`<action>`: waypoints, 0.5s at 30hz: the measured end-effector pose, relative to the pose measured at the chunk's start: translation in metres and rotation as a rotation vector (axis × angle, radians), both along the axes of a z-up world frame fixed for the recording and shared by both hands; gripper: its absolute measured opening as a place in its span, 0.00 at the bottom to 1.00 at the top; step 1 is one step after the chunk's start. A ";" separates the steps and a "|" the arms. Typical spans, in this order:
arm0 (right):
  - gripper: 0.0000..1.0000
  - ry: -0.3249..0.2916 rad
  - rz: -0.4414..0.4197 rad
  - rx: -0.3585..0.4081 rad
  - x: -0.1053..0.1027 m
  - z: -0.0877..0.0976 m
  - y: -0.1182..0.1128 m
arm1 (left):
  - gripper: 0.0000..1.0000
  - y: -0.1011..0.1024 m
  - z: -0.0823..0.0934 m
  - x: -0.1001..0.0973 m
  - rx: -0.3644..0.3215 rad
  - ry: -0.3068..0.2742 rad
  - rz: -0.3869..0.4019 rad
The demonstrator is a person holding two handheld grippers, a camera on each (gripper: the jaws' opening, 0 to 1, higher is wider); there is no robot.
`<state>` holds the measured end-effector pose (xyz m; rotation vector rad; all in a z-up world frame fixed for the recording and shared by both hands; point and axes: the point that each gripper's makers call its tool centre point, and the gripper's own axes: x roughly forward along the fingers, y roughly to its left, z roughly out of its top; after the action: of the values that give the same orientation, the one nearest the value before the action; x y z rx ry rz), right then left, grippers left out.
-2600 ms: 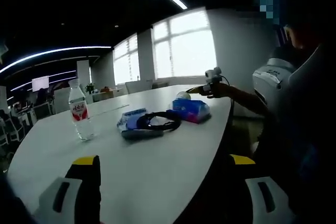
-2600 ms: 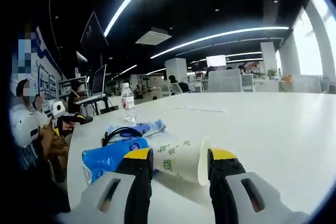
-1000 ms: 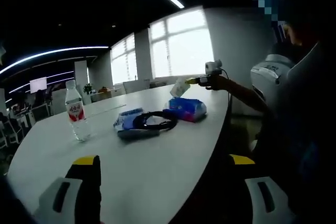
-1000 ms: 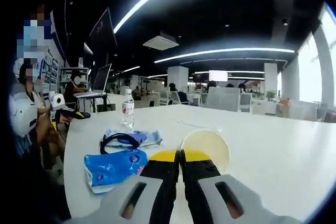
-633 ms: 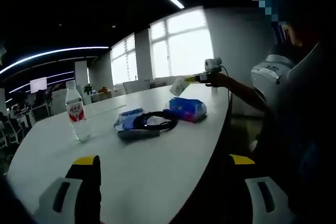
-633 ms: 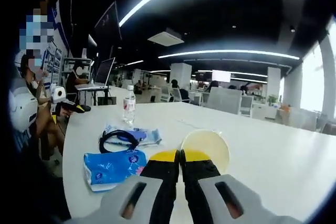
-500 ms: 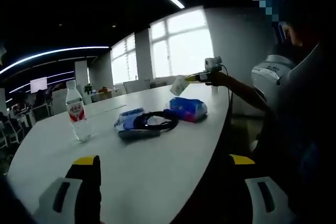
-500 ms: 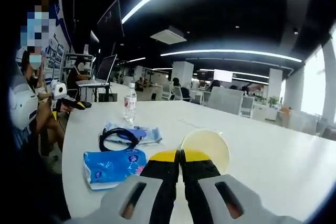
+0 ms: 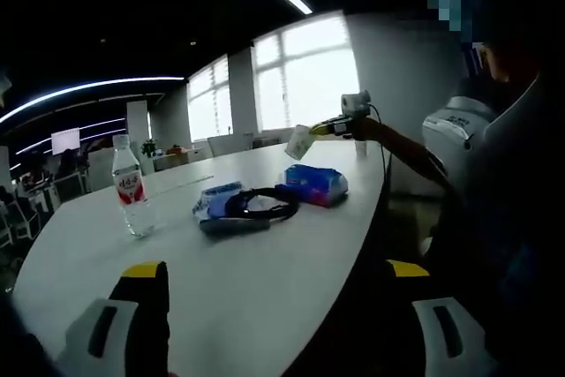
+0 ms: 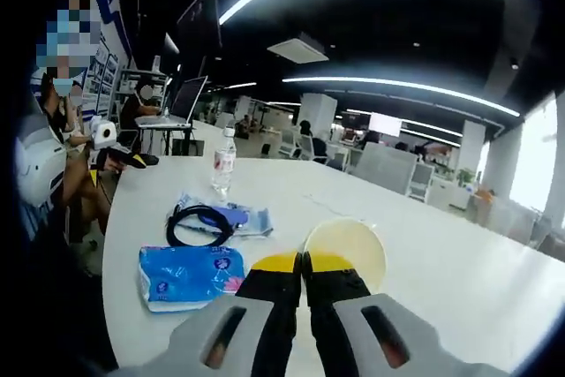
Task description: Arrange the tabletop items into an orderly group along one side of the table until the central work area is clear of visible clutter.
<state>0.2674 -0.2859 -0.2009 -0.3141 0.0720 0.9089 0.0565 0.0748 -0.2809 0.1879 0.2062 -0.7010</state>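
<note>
Open-plan office, strip lights overhead, windows beyond a long white table [image 9: 265, 280].

Left gripper [image 9: 278, 284]: jaws spread wide with nothing between them, held low at the near table edge. Only the yellow-tipped upper parts of the jaws are in frame; the lower parts are cut off.

Right gripper [image 10: 303, 264]: jaws pressed together on the rim of a paper cup [image 10: 346, 249], which is raised above the table with its open mouth facing the camera. The jaws hide the cup's lower edge. In the left gripper view the right gripper [image 9: 320, 129] appears small, held out over the far table edge with the cup [image 9: 299, 142] at its tip.

Table contents, clustered:
- blue tissue pack [image 10: 189, 276], lying flat, just beside the cup.
- black cable [image 10: 199, 222], looped on a blue-and-white packet [image 10: 243, 216]; packet print is unreadable.
- water bottle [image 10: 224, 163], upright, red label, text illegible, apart from the cluster.
</note>
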 end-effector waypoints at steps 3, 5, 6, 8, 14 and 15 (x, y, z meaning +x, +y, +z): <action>0.00 0.000 0.013 -0.005 -0.001 0.002 0.002 | 1.00 0.005 0.001 0.002 -0.008 0.004 0.018; 0.00 0.000 0.018 -0.011 0.000 0.002 0.002 | 1.00 0.006 0.002 0.002 -0.014 0.003 0.024; 0.00 -0.001 0.019 -0.013 0.000 0.002 0.003 | 1.00 0.006 0.002 0.002 -0.014 0.002 0.024; 0.00 0.002 0.022 -0.017 -0.001 0.002 0.003 | 1.00 0.007 0.003 0.002 -0.017 0.002 0.030; 0.00 0.003 0.031 -0.029 -0.001 0.003 0.004 | 1.00 0.014 0.006 0.004 -0.026 -0.004 0.058; 0.00 0.004 0.032 -0.032 -0.001 0.003 0.004 | 1.00 0.015 0.006 0.004 -0.026 -0.004 0.061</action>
<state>0.2663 -0.2820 -0.1978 -0.3436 0.0855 0.9413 0.0606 0.0900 -0.2747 0.1578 0.1985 -0.6426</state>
